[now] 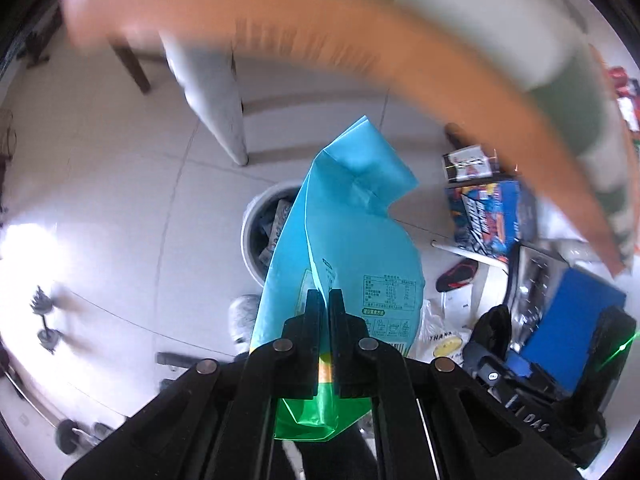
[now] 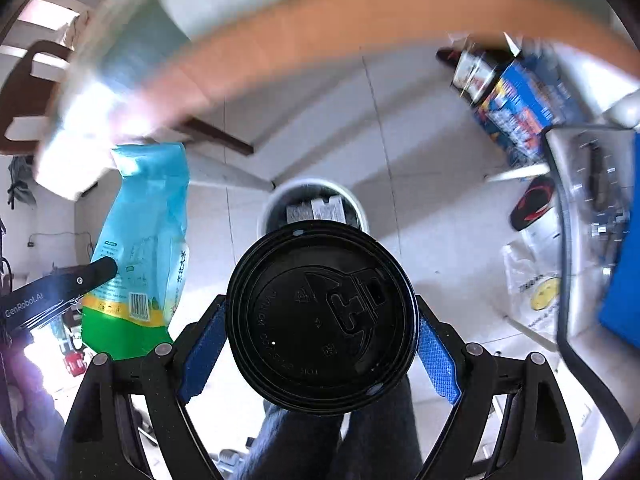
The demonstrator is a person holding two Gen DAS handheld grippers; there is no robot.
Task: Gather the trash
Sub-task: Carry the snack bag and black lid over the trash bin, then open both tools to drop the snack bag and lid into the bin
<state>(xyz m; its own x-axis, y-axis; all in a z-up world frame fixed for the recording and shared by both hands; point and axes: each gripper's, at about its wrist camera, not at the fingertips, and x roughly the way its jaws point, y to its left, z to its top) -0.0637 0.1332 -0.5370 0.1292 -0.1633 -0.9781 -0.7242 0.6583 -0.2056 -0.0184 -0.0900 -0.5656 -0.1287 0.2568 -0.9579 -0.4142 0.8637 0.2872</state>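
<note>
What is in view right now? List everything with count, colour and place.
snack bag: one, light blue with green base, pinched in left gripper above bin
cup with lid: one, black lid, between right gripper's pads, over bin
trash bin: one, white, on floor below, packets inside
table edge: one, orange, blurred, overhead
boxes: two, blue and dark, on floor
sandal: one, black and red, on floor
plastic bag: one, white, on floor
left gripper: black, shut
right gripper: black, blue pads
legs: dark trousers, below

A crumpled blue-and-green food bag (image 1: 344,240) is held upright in the air. A black-lidded cup (image 2: 322,320) is clamped above a white bin (image 2: 316,200) on the floor, already part-filled with wrappers.
</note>
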